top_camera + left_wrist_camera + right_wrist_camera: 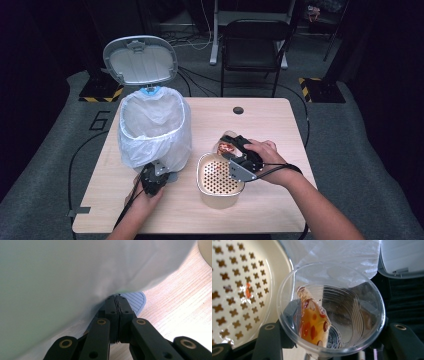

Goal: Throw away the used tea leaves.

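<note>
A pedal bin lined with a white bag [154, 130] stands on the left of the wooden table [270, 125], its grey lid [140, 59] raised. My left gripper [165, 175] is at the bin's foot, jaws shut. In the left gripper view its tips [117, 298] rest at the ribbed grey pedal [136, 300], under the bag [75, 272]. My right gripper [231, 148] is shut on a clear plastic cup [226, 145], tilted beside a cream perforated bowl [200, 167]. In the right gripper view the cup [352, 310] holds an orange-and-red wrapper [313, 325] between my jaws [334, 340].
A black chair [255, 45] stands behind the table's far edge. A round cable hole [238, 110] sits near that edge. Cables run over the grey floor on the left. A small orange scrap [248, 290] lies in the perforated bowl [237, 315].
</note>
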The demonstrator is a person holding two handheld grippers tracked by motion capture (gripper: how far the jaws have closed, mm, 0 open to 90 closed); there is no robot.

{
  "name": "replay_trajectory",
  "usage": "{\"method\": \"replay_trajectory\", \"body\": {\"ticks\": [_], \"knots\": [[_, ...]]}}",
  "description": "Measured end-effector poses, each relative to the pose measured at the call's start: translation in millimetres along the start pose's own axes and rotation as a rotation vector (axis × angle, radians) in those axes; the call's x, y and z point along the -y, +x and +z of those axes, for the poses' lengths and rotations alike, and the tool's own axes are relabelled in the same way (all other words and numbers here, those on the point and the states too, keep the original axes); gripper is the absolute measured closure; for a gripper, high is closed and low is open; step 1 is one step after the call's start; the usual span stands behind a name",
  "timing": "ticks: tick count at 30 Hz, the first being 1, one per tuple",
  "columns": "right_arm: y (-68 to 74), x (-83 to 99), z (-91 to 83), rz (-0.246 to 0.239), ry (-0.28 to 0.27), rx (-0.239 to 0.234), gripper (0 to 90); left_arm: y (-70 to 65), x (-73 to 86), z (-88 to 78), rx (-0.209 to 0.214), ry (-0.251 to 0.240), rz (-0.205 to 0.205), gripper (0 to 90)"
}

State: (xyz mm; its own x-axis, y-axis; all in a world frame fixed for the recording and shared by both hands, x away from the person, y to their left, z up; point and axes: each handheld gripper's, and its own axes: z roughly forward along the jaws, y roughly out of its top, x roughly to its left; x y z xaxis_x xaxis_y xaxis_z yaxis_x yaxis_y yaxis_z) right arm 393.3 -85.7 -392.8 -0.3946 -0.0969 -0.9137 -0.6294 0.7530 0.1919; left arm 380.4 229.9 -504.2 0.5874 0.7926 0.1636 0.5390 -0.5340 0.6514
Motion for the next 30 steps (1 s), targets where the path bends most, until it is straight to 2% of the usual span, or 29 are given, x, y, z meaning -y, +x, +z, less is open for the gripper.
{"method": "replay_trajectory", "body": {"ticks": [6, 9, 10, 11, 12, 13, 15, 16, 18, 20, 21, 22, 23, 25, 26, 30], "knots": [[8.5, -7.1, 3.1, -0.196, 0.063, 0.0, 40.5, 0.0, 0.1, 0.0, 0.0, -0.001, 0.0, 88.5], [14.8, -11.2, 4.8, -0.287, 0.083, -0.003, 40.6, 1.4, -0.4, 0.1, 0.003, -0.002, 0.02, 88.5], [16.6, -12.7, 4.8, -0.342, 0.096, 0.002, 40.6, 0.5, -0.1, 0.0, 0.0, -0.004, 0.007, 88.5], [19.4, -14.6, 5.0, -0.398, 0.112, 0.012, 40.6, -1.7, 0.1, 1.6, 0.007, -0.032, -0.022, 88.5], [21.4, -16.9, 5.2, -0.457, 0.118, 0.034, 40.6, -0.2, 0.1, 0.0, 0.005, -0.004, -0.003, 88.5], [21.4, -16.9, 5.2, -0.457, 0.118, 0.034, 40.6, -0.2, 0.1, 0.0, 0.005, -0.004, -0.003, 88.5], [24.5, -19.5, 5.3, -0.56, 0.138, 0.076, 40.7, 0.0, 0.0, 0.0, 0.001, -0.001, 0.0, 88.5], [24.5, -19.5, 5.3, -0.56, 0.138, 0.076, 40.7, 0.0, 0.0, 0.1, 0.0, -0.001, 0.0, 88.5], [29.7, -19.9, 5.3, -0.627, 0.162, 0.122, 40.8, 0.0, 0.0, 0.1, 0.0, -0.001, 0.0, 88.5], [32.3, -18.3, 5.3, -0.647, 0.165, 0.154, 40.7, 0.0, 0.1, 0.1, 0.0, -0.001, 0.0, 88.5], [32.5, -18.4, 6.3, -0.679, 0.17, 0.123, 40.7, 0.0, 0.0, 0.0, 0.0, -0.001, 0.0, 88.5], [32.5, -18.4, 6.3, -0.679, 0.17, 0.123, 40.7, 0.0, 0.0, 0.0, 0.0, 0.0, 0.0, 88.5], [35.4, -17.8, 5.5, -0.691, 0.173, 0.174, 40.7, 0.0, 0.0, 0.1, 0.0, 0.0, 0.0, 88.5], [36.7, -17.1, 6.1, -0.701, 0.164, 0.186, 40.6, 0.1, 0.0, 0.0, 0.0, 0.0, 0.001, 88.5], [40.1, -15.3, 7.0, -0.669, 0.138, 0.221, 40.6, 0.0, 0.0, 0.0, 0.0, 0.0, 0.001, 88.5], [43.6, -14.2, 5.0, -0.704, 0.158, 0.207, 40.6, 0.1, -0.1, 0.0, 0.0, 0.001, 0.003, 88.5]]}}
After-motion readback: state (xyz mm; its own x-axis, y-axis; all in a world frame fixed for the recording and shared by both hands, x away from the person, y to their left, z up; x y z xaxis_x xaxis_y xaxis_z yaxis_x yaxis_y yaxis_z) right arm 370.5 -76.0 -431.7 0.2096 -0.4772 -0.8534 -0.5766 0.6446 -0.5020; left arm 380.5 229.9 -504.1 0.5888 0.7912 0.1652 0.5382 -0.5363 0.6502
